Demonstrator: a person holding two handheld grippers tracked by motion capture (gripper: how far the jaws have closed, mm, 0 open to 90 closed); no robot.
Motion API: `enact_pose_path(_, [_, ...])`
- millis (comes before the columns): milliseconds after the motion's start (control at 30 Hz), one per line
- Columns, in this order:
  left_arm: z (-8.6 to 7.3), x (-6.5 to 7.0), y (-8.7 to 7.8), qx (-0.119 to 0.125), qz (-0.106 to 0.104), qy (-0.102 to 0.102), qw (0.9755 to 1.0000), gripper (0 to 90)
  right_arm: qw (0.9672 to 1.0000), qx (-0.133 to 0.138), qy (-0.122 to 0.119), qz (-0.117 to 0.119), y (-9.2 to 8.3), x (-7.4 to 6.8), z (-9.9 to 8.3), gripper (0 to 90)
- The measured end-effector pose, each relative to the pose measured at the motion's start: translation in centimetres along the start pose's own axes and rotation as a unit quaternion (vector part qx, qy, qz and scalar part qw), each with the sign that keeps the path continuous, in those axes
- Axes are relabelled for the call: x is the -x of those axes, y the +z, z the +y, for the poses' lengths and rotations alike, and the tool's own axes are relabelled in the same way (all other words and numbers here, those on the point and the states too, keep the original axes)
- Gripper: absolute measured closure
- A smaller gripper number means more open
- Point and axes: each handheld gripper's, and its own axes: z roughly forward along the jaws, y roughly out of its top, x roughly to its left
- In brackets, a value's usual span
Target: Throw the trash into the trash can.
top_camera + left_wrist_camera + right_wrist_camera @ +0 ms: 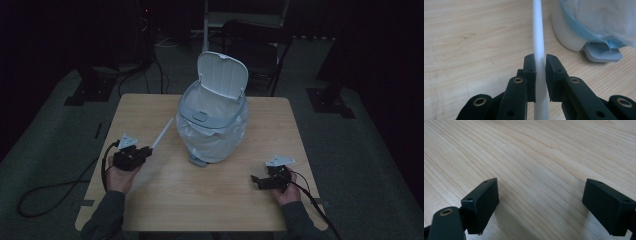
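Black fingers (529,75) of the left gripper (540,62) are clamped on a white rod (538,32), which runs straight out ahead between them toward the bin (214,117). Step judged: rod gripped, to be carried to the open bin. Next move calls for lift and aim. Right gripper (540,205) is held wide, empty, over the worktop (536,150).

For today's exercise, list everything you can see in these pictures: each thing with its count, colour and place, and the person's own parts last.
Table: one, light wood, centre.
Bin: one, white with grey rim, lid up, clear liner, mid-table.
Rod: one, white, slim, left of bin, in left claw.
Chair: one, dark, behind table.
Floor cables: dark, left.
Left claw: black, shut on rod.
Right claw: black, open over bare table.
Hands: two, near edge.
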Motion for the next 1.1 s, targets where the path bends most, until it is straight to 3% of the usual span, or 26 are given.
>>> enact_pose_path(467, [2.6, -0.3, -2.9, 0.034, -0.004, 0.017, 0.9993, 80.3, 1.0, 0.001, -0.001, 0.0, 0.0, 0.0, 0.0, 12.8])
enact_pose_path(1100, [6.6, -0.6, -6.7, 0.078, -0.013, 0.041, 0.996, 80.3, 1.0, 0.001, 0.0, 0.0, 0.0, 0.0, 0.0, 12.9])
